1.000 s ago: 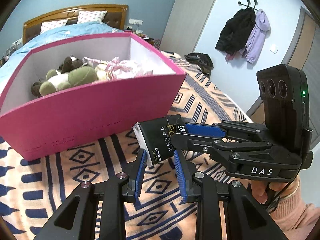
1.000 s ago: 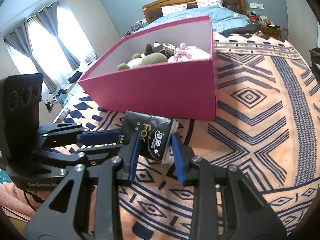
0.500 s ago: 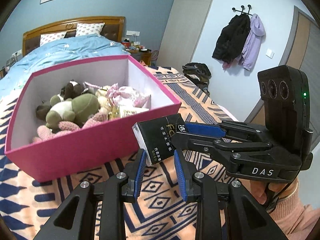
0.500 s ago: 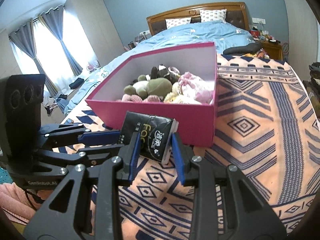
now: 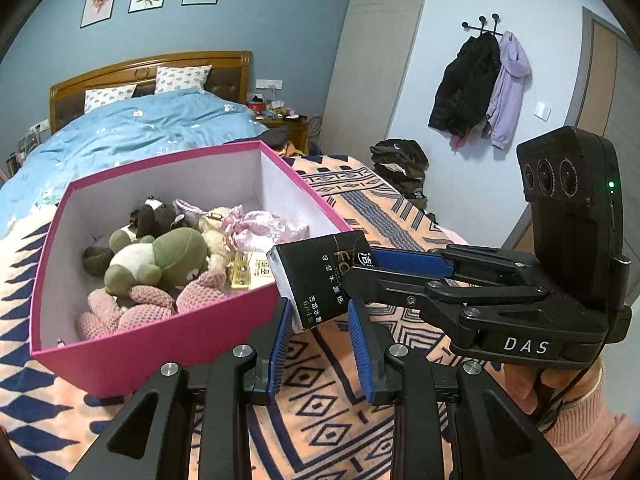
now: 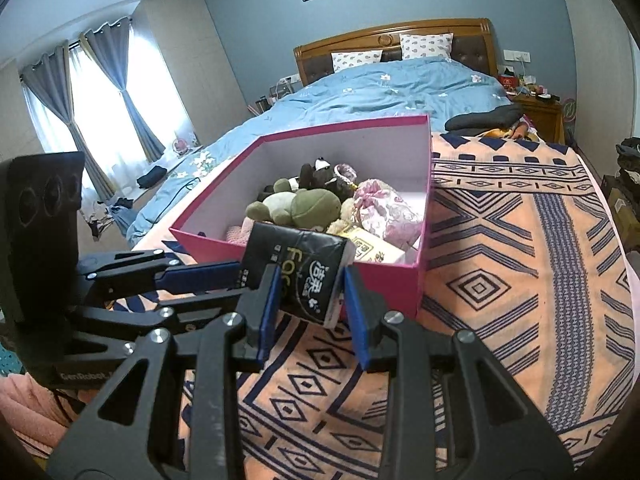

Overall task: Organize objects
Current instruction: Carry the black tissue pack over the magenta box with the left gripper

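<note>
The left claw (image 5: 320, 344) and right claw (image 6: 308, 304) both clamp one black tissue pack (image 6: 298, 270) from opposite sides. The soft, rectangular, glossy pack is tilted, its long axis slanting up toward the pink cardboard box (image 5: 160, 344) just beyond. Plush toys (image 5: 160, 258) fill the box, which rests on a geometric-patterned blanket (image 6: 520, 280) covering the bed.

Black tissue pack (image 5: 320, 280), tilted, before pink box (image 5: 160, 344)
</note>
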Demonstrator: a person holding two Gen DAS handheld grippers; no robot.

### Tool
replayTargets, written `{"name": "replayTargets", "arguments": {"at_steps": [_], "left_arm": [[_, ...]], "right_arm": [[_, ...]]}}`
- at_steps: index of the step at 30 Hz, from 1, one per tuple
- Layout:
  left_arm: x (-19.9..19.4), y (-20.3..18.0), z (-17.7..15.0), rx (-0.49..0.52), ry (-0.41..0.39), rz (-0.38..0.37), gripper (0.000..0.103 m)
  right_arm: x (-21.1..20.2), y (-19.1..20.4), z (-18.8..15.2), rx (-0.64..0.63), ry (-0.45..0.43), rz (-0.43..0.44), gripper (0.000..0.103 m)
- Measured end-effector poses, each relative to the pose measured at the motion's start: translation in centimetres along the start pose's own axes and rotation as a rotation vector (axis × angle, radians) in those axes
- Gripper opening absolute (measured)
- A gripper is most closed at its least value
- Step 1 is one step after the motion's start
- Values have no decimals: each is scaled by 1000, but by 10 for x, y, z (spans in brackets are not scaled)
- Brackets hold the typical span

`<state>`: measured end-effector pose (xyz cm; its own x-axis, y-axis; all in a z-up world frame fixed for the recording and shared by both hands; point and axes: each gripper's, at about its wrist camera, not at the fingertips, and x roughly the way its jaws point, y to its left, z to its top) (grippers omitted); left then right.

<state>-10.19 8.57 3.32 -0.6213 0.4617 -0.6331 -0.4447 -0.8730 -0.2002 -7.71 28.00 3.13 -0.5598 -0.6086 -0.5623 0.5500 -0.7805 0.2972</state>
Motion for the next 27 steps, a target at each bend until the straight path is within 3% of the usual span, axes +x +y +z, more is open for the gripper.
{"name": "replayTargets", "arguments": {"at_steps": [27], "left_arm": [[22,19,20,-38,12,34,28]], "right_arm": [[21,-12,24,33,9,0,35]]}}
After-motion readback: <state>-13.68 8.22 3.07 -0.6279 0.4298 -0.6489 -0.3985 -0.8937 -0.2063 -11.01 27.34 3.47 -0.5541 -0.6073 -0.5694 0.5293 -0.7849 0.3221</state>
